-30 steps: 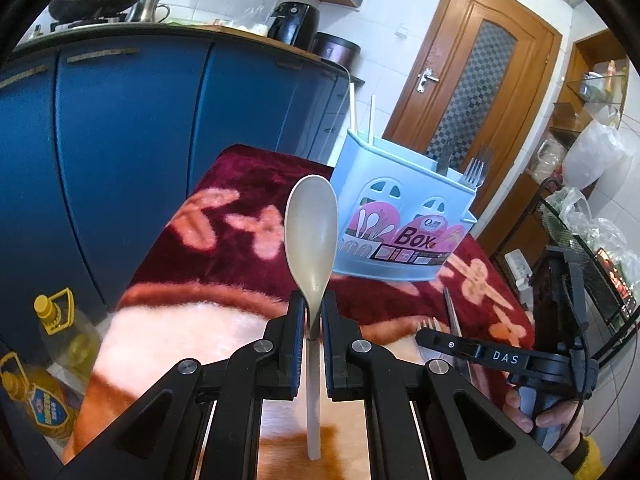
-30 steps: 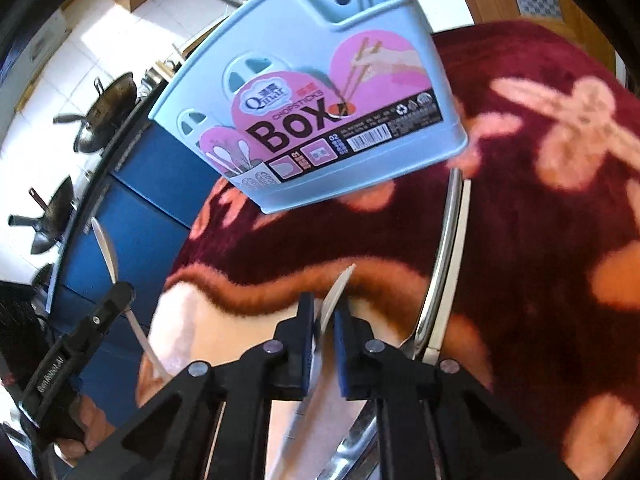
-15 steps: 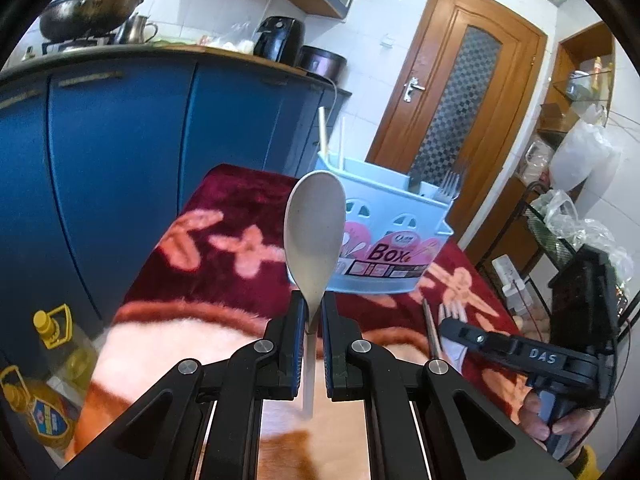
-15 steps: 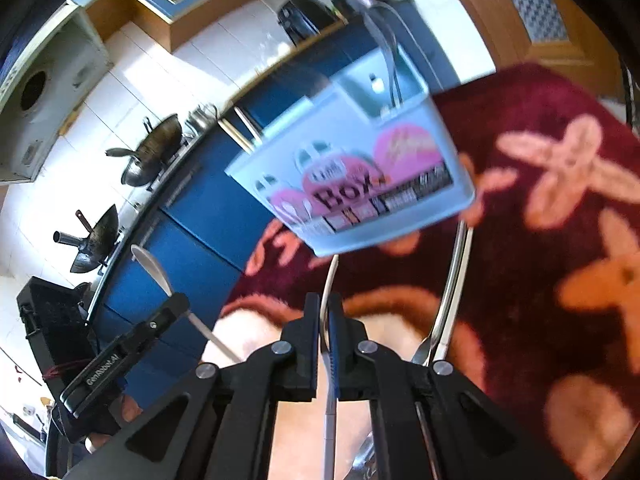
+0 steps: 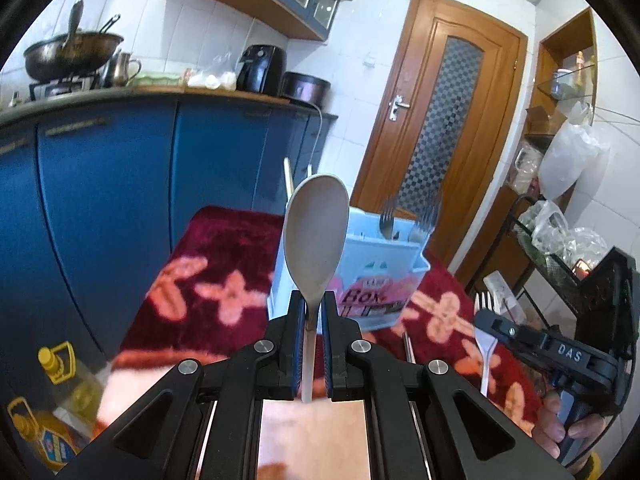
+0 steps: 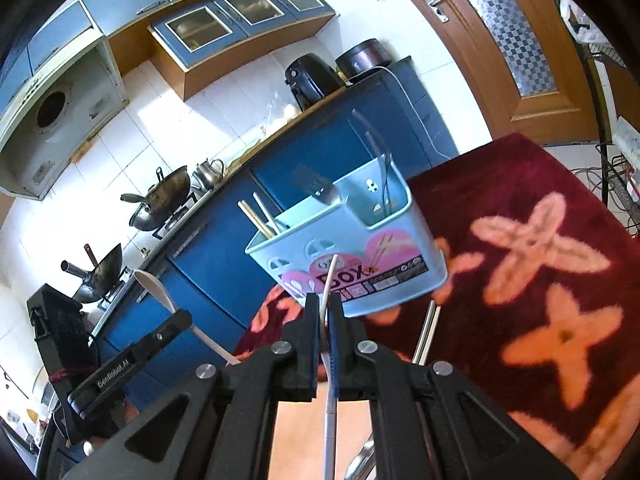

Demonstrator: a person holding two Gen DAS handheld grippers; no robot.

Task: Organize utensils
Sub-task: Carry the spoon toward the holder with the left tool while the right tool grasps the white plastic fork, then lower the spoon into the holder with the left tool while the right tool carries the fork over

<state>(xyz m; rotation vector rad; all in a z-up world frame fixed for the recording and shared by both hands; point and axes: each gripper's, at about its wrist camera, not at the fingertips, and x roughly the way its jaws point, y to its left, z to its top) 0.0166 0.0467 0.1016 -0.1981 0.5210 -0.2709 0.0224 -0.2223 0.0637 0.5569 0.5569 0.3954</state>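
Blanket (image 6: 560, 208), maroon with orange flowers; blue kitchen cabinets (image 5: 120, 184) behind.

A beige plastic spoon (image 5: 316, 236) is clamped upright in the left gripper (image 5: 311, 312), before a light-blue plastic utensil box (image 5: 384, 280). A white plastic fork (image 5: 486, 336) is gripped by the right gripper (image 5: 490, 322) beside.

Matt plastic spoon (image 5: 316, 236); glossy pale-blue plastic box (image 6: 360, 248); plush, fuzzy crimson cloth (image 6: 540, 280); shiny metal forks (image 5: 404, 216); varnished wooden door (image 5: 452, 128), upper right.
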